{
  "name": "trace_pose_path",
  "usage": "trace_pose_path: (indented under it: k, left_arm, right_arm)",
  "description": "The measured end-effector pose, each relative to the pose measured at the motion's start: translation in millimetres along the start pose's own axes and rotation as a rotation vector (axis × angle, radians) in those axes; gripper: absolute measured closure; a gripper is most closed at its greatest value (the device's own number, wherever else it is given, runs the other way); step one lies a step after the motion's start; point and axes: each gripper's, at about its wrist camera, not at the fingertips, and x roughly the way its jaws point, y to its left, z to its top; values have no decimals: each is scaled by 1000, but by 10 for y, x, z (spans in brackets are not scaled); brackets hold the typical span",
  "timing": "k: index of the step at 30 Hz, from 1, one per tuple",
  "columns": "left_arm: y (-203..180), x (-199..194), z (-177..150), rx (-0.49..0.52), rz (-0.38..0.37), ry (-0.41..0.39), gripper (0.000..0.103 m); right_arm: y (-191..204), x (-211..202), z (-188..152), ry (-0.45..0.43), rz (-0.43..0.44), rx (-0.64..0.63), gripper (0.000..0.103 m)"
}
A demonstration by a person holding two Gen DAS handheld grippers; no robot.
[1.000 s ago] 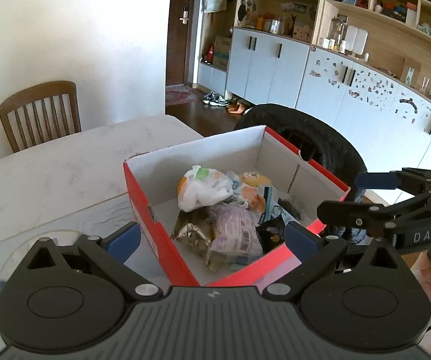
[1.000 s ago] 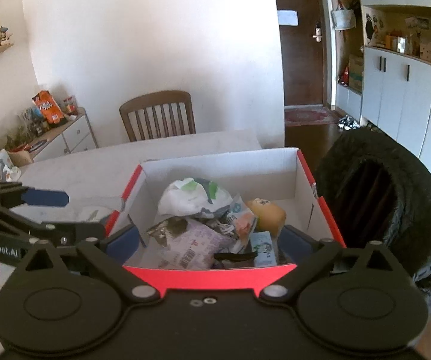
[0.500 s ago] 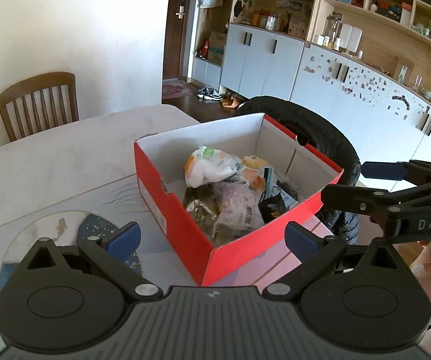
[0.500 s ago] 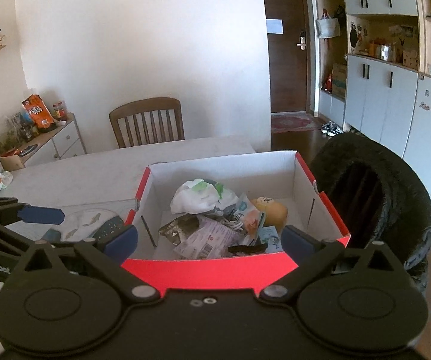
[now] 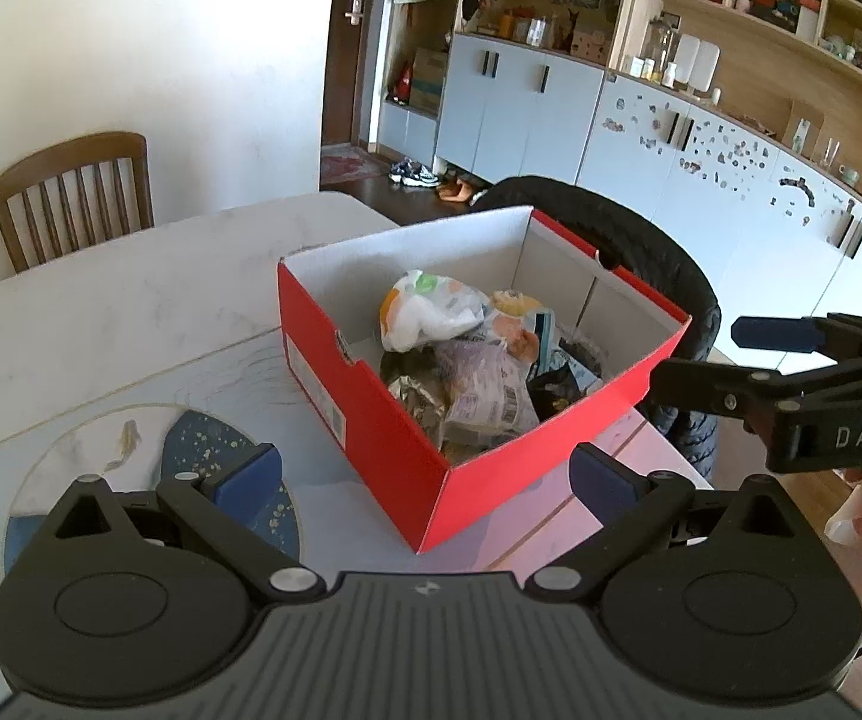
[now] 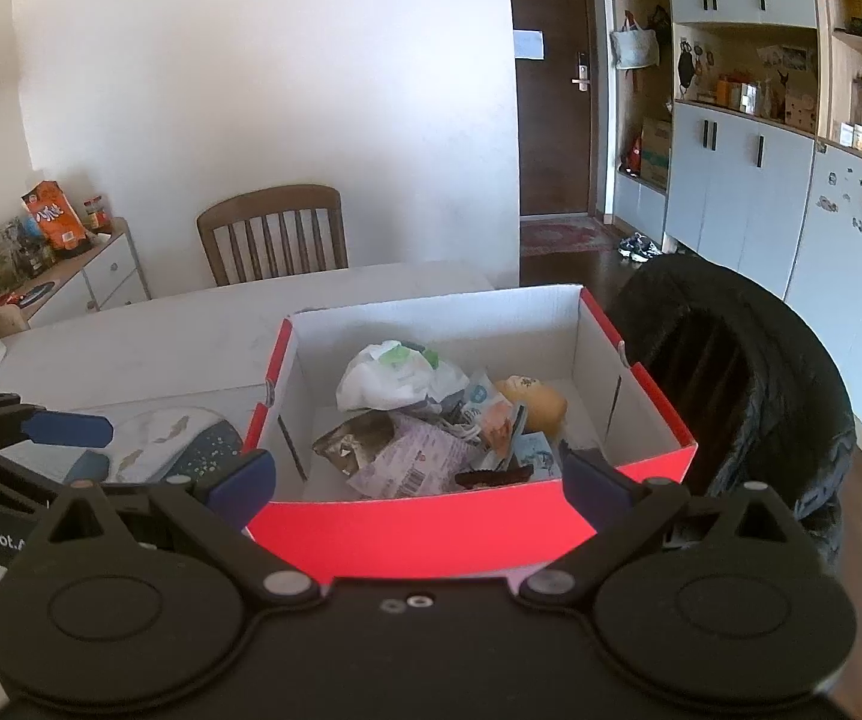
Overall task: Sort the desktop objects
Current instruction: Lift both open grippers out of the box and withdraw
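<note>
Left gripper (image 5: 425,474) and right gripper (image 6: 419,477): jaws spread wide, empty, before the red shoebox (image 5: 371,414) of wrappers (image 5: 478,396).

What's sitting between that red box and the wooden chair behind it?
Nothing: only bare white table runs from the red box to the wooden chair, clearest in the right wrist view.

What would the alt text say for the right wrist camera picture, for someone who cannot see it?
An open red box with white inner walls sits on a pale table, filled with crumpled snack wrappers and a white plastic bag. The right gripper frames it from the near side, jaws open and empty. The left gripper shows at the left edge; a wooden chair stands behind.
</note>
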Motion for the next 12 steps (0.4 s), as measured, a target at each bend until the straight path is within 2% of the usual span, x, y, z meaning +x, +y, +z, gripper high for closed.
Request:
trace_pose_path:
  k: [12]
  left_arm:
    - [52, 31, 0, 17, -11, 22, 0]
  right_arm:
    - [17, 83, 3, 23, -9, 15, 1]
